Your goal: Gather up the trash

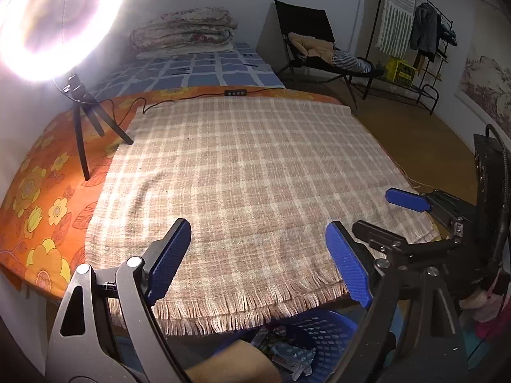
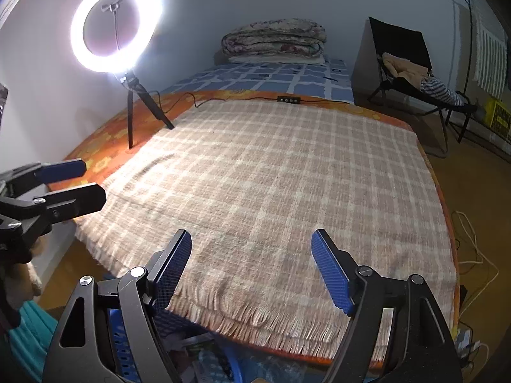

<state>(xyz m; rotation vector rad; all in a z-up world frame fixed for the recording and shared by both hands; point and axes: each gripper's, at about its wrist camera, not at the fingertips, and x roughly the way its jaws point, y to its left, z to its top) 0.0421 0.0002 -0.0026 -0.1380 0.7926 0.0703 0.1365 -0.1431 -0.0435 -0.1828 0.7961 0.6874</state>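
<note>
Here we hold both tongs, left and right, spread and empty above the plaid blanket; the blue basket of wrappers sits below its fringe.

Lit ring light on tripod at plaid blanket corner; folded quilt behind, black chair right, clothes rack beyond.

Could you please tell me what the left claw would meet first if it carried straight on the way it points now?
Most likely the beige checked woollen blanket on the table; the open left claw is empty and nothing lies between, though depth is uncertain.
</note>
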